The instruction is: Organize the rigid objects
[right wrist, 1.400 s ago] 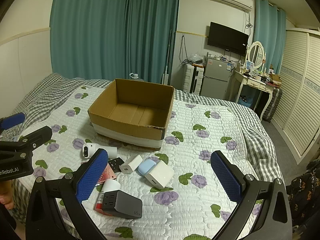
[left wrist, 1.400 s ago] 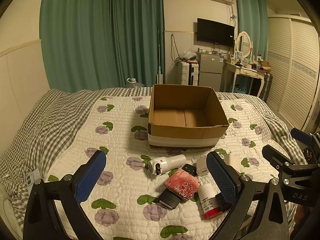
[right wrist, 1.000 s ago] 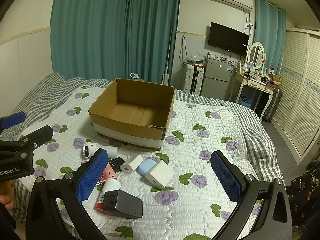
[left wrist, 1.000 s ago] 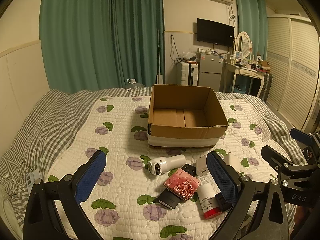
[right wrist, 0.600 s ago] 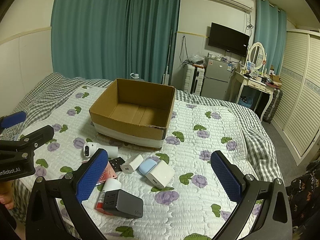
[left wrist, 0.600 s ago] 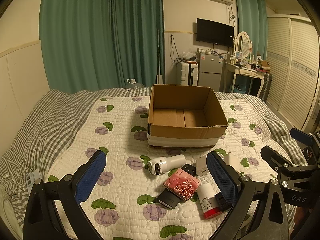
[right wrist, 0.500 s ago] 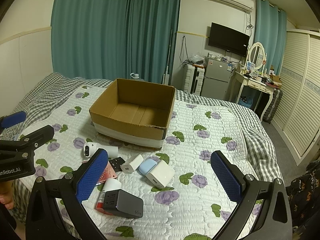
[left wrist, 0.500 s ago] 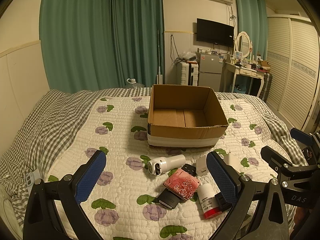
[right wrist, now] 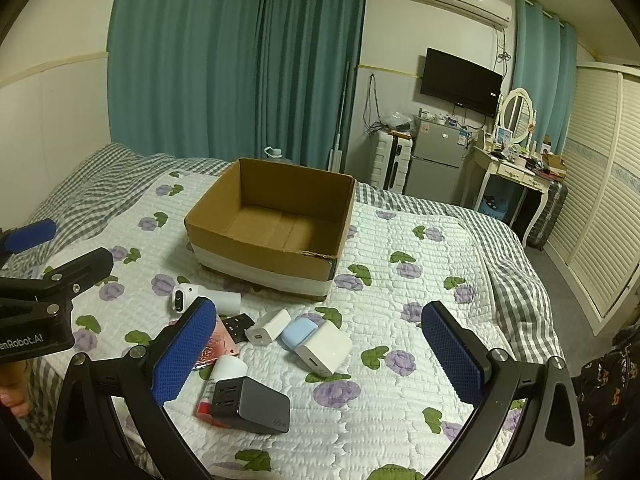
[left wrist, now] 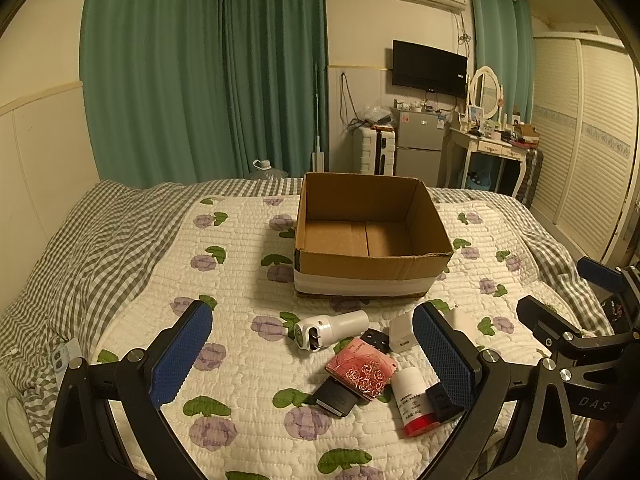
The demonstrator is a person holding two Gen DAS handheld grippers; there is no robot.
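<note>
No object is yet held, so the task is judged to be at its very start; the cardboard box (left wrist: 370, 236) is seen sitting empty near the middle of the bed (left wrist: 132, 248), and the things to be sorted are scattered on the quilt between the box and the near edge. The left gripper (left wrist: 312, 356) is held above that near edge with its jaws spread wide and nothing between them; the right gripper (right wrist: 320, 354) is likewise parted and empty, held beside it.

Closest to the box front a white cylinder (left wrist: 330, 330) is laid on its side; nearer the edge a red patterned case (left wrist: 362, 368) is propped partly over a black flat piece (left wrist: 335, 398), with a white bottle (left wrist: 410, 402) with a red end just beside it. Seen from the right wrist, a grey charger block (right wrist: 252, 404) rests against that bottle, while a small white charger (right wrist: 268, 326), a blue case (right wrist: 299, 332) and a larger white adapter (right wrist: 324, 348) are grouped together (the blue case touching the larger adapter).

One item is presumably to be chosen next; a gripper would need to be lowered over it, its jaws brought to either side and closed, and the item carried to the box; the overlapping pieces are likely to shift if disturbed.
</note>
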